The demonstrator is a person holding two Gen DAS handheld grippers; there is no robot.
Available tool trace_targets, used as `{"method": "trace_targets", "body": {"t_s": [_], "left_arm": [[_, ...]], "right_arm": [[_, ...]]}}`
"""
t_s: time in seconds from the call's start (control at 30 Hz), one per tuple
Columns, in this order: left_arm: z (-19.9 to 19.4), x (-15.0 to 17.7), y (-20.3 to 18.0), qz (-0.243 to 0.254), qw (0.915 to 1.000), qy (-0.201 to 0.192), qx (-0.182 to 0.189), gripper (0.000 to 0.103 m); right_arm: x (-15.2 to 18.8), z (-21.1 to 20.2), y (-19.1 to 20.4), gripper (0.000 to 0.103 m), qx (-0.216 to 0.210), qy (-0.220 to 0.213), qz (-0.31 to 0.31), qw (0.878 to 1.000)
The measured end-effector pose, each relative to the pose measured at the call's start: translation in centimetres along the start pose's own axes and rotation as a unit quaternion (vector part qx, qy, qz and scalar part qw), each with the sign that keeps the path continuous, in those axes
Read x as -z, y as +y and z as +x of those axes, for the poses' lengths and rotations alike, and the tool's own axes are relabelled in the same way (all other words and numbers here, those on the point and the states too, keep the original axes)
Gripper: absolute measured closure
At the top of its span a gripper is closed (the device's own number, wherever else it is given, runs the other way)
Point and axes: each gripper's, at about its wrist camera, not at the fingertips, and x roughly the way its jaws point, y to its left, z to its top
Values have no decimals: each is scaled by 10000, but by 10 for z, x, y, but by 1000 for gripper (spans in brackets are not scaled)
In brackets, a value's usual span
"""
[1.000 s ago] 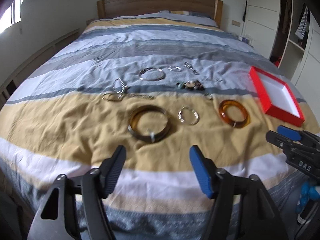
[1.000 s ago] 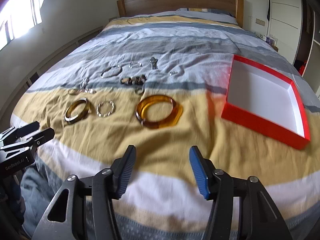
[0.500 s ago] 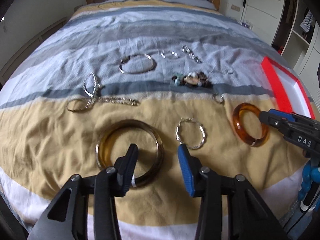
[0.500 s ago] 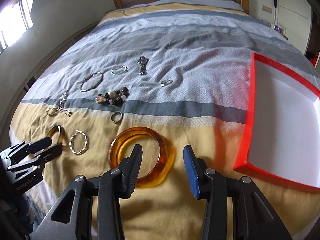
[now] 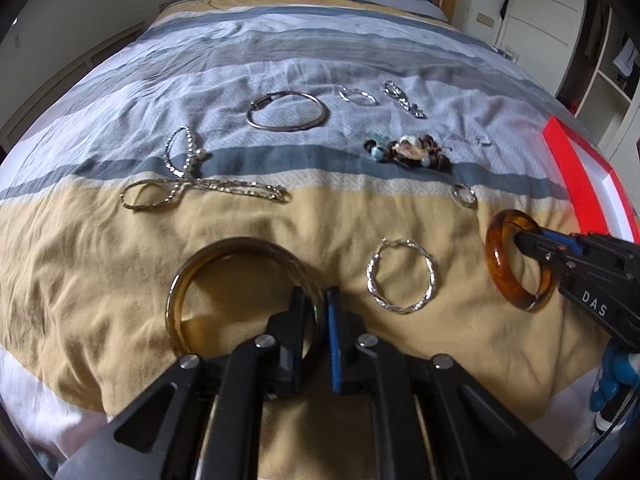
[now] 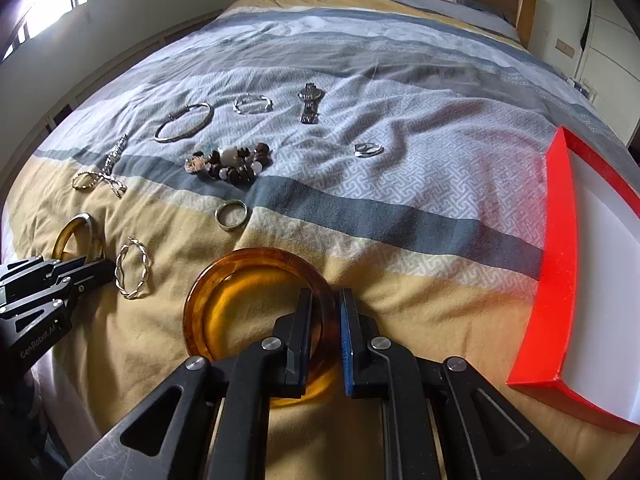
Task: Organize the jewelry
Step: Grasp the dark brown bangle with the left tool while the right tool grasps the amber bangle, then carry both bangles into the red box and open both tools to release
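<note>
From the left wrist, our left gripper (image 5: 318,312), wide apart half a second ago, has clamped the near-right rim of the dark bangle (image 5: 240,300); we judge lifting comes next. From the right wrist, our right gripper (image 6: 324,320) likewise pinches the amber bangle (image 6: 260,308), and only this view shows the red box (image 6: 560,264) interior at right.

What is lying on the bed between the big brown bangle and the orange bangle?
A twisted silver hoop lies between the brown bangle and the orange bangle, clearest in the left wrist view.
</note>
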Motion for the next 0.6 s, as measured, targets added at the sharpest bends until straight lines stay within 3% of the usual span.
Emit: {"method": "trace_targets", "body": {"t_s": [0.4, 0.6], "left_arm": [[-76, 9, 12, -209, 9986, -490, -3, 95], [-111, -4, -33, 220, 9961, -769, 377, 95]], "right_arm": [[13, -92, 22, 92, 145, -745, -116, 9970], [28, -140, -18, 92, 449, -1062, 160, 9932]]}}
